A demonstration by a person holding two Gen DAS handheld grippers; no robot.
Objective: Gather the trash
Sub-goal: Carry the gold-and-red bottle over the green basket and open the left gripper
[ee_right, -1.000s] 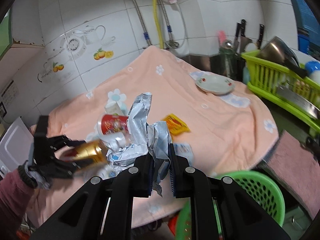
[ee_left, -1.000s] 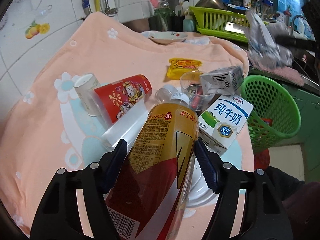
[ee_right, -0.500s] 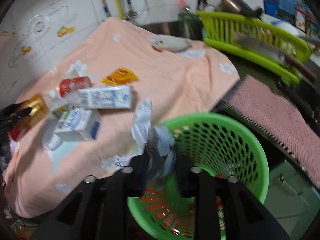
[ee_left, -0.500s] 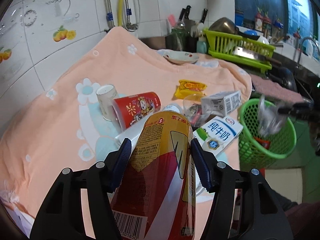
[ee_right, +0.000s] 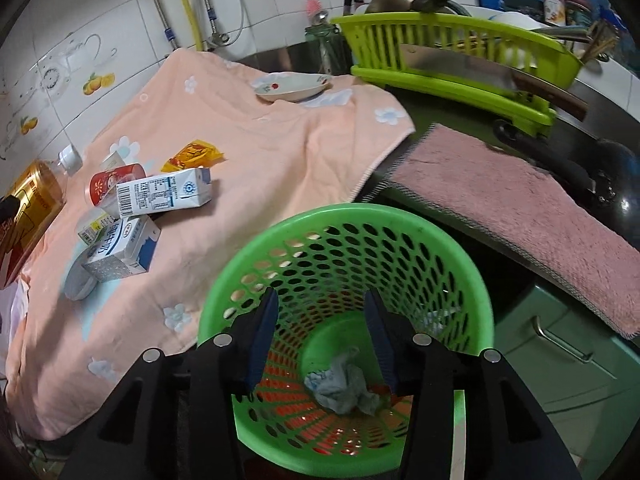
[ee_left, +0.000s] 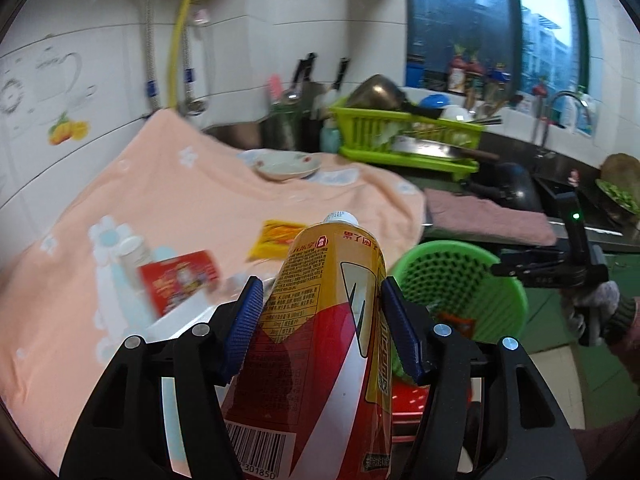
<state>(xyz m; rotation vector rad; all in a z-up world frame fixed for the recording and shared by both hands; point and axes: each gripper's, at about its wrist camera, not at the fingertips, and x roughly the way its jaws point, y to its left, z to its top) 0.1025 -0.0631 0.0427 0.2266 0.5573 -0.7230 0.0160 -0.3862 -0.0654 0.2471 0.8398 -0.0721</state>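
My left gripper (ee_left: 320,285) is shut on a yellow and red drink bottle (ee_left: 320,360), held up off the table with its white cap pointing away. The green basket (ee_left: 460,252) stands on the floor just right of the bottle. My right gripper (ee_right: 321,294) hangs over the green basket (ee_right: 400,232); its jaws are opening and nothing is between them. A crumpled silver wrapper (ee_right: 340,384) lies on the basket's bottom. On the peach cloth lie two milk cartons (ee_right: 164,192) (ee_right: 120,248), a red cup (ee_right: 108,184) and a yellow packet (ee_right: 192,154).
A plate (ee_right: 292,86) sits at the far end of the peach cloth (ee_right: 260,152). A lime dish rack (ee_right: 440,40) with a cleaver stands behind it, and a pink towel (ee_right: 520,200) lies on the dark counter to the right. A gloved hand (ee_left: 600,304) holds the right gripper.
The right gripper carried the silver wrapper from the table over the basket, opened, and the wrapper dropped in. The left gripper lifted the bottle and swung it right toward the basket.
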